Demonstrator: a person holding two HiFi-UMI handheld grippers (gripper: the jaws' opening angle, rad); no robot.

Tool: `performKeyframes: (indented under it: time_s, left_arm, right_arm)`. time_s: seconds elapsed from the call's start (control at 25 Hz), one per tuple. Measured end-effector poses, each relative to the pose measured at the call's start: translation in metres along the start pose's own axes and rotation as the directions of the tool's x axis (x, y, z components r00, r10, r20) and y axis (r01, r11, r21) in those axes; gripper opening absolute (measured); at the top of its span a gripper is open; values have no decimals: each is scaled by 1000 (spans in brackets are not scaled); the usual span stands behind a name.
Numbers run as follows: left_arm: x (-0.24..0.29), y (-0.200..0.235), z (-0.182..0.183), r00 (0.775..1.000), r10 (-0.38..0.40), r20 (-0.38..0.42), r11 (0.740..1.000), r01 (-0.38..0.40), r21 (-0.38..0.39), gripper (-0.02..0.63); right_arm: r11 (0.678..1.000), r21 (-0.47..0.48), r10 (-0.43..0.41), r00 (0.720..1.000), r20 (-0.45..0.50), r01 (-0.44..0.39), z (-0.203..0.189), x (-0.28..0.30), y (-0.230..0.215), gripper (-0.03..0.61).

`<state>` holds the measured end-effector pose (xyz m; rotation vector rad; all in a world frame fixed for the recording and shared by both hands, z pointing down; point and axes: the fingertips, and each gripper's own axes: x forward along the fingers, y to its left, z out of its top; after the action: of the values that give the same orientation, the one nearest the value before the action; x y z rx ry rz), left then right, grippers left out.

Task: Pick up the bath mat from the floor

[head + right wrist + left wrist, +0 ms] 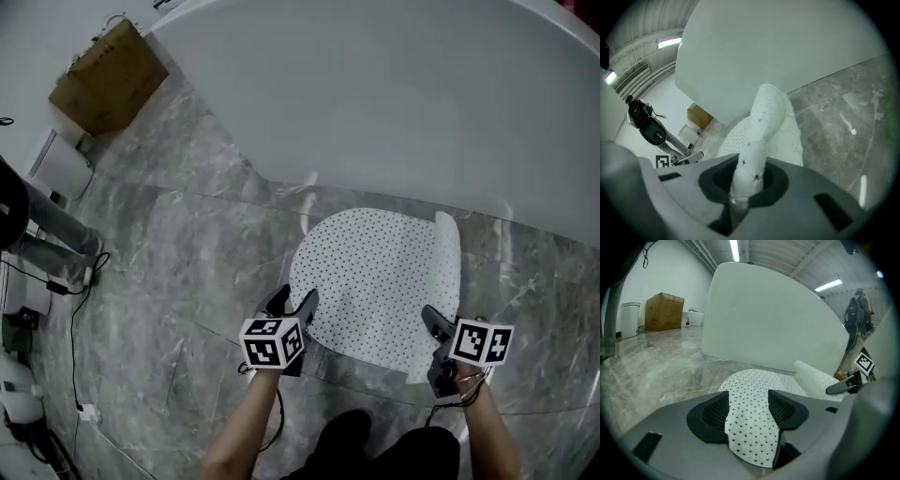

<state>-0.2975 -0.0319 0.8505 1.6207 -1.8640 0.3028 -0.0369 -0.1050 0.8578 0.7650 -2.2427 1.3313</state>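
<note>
Right tongs (433, 323) are recorded as closed narrow on the bath mat (375, 281) at its 5 o'clock edge, which is curled up off the floor (187, 262). Left tongs (292, 302) are held wide at the 7 o'clock edge; dotted mat is seen between the pads, not pinched. The rest of the mat is laid flat, with a white tub (394, 112) at 12 o'clock. Step judged: second grip being secured. Next, the left tongs should be closed, then both raised evenly.
</note>
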Motion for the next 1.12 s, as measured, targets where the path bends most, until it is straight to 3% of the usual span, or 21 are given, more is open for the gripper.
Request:
performKeyframes:
  time_s: [0.48,0.64,1.12]
  left_arm:
    - [74,59,-29,982,85,-167,995,-93,-46,364]
    - [85,61,-40,968,120,-221,993,-119,20,374]
    - [87,20,-52,959,83,-270,991,-52,121,377]
  right_arm:
    - [998,-8,54,998,-32,-54,-2,31,38,31]
    - [999,-2,45,998,-37,-45,-5,30,34,31]
    - [999,-19,27,998,-52,-28,-10,36,33,31]
